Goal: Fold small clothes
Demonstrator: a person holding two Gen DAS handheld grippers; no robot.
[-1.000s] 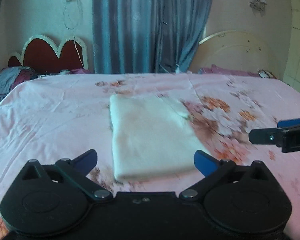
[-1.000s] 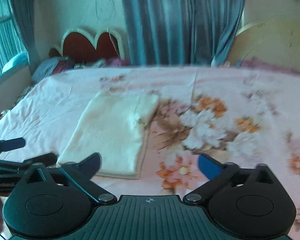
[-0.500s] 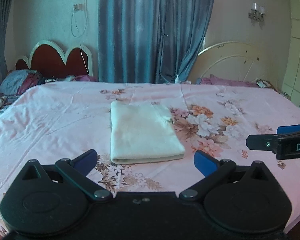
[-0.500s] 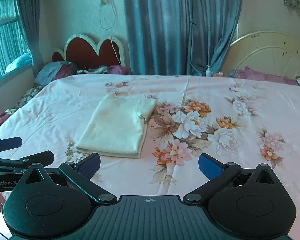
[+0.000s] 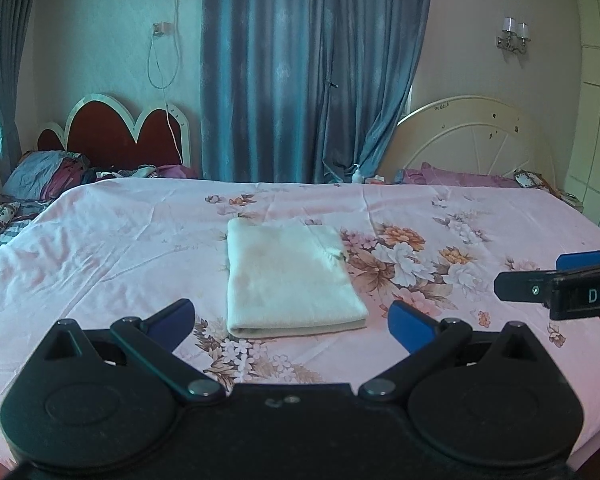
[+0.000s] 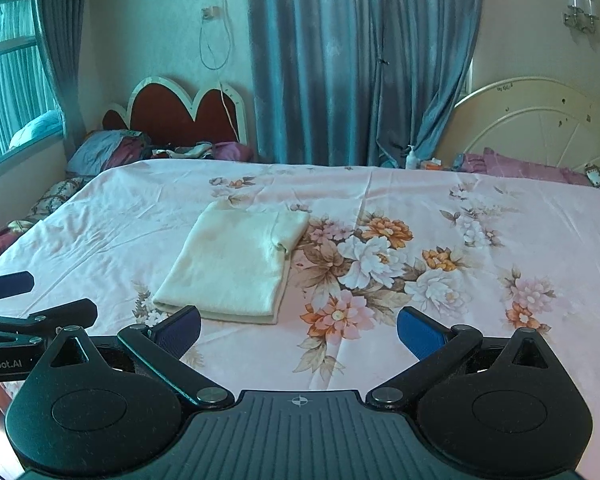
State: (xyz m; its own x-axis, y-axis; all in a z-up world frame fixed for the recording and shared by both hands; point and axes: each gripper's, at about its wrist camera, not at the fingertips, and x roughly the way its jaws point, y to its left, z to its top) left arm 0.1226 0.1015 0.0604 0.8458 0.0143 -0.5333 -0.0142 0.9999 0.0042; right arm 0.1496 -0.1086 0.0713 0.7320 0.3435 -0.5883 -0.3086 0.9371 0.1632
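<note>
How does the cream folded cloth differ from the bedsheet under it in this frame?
The cream folded cloth is plain, while the bedsheet is pink with printed flowers. The cloth is a compact layered rectangle; the bedsheet is spread in a single layer across the bed and creased. Neither is touched by the left gripper or the right gripper.

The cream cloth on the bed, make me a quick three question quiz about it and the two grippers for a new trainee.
1. True or false: the left gripper is clamped on the folded cream cloth.
2. Multiple choice: what does the cloth lie on? A) a wooden table B) the floral bedsheet C) a pillow
3. Fill in: in the right wrist view, the right gripper has its jaws ____.

Key
1. False; its jaws stand apart and short of the cloth, holding nothing.
2. B
3. Open
</note>
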